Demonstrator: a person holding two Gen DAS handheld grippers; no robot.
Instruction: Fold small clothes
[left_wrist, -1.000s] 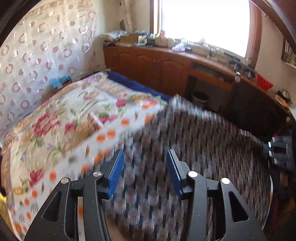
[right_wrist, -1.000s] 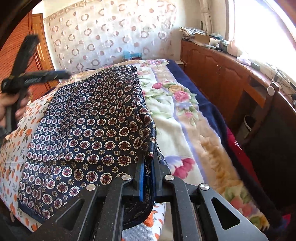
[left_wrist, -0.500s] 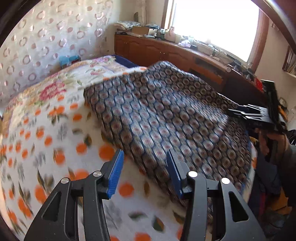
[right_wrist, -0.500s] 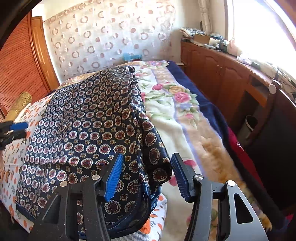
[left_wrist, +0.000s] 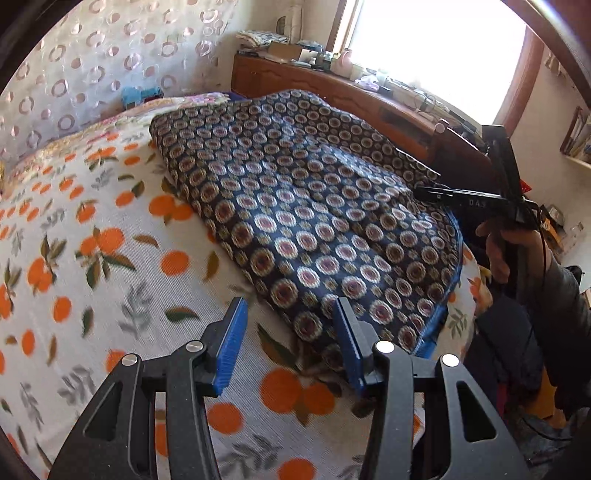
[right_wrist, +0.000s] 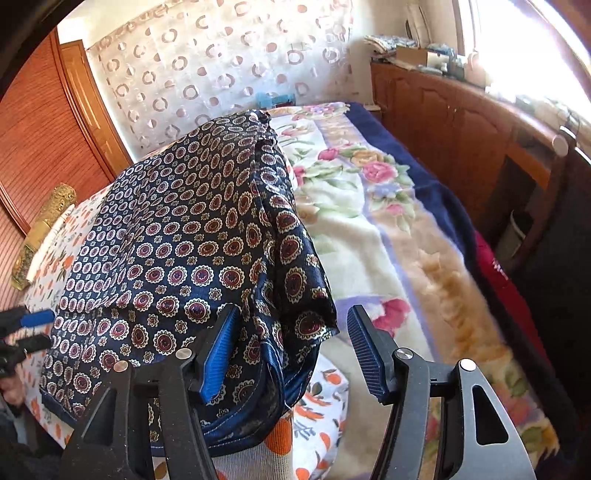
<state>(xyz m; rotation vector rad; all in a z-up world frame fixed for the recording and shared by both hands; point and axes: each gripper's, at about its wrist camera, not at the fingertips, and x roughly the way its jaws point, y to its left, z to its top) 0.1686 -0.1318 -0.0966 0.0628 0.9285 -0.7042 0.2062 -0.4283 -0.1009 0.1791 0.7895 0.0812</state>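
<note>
Hovering apart, empty: left claw (left_wrist: 290, 341) at lower centre, right claw (right_wrist: 291, 349) likewise. Risking slippery patterned garment (left_wrist: 306, 206) sliding off bed (left_wrist: 92, 240) edge.

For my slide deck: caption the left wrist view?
Open left gripper faces folded patterned garment on orange-print bedspread.

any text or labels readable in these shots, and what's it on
"DAS", partly legible pale letters on the side of the right gripper as seen from the left wrist view; more may follow, too blurred to tell.
Red cloth at the bed's edge: a pale mark, too small to read.
Boxes on the wooden counter: no legible print.
Patterned garment and orange-print sheet: no text.
</note>
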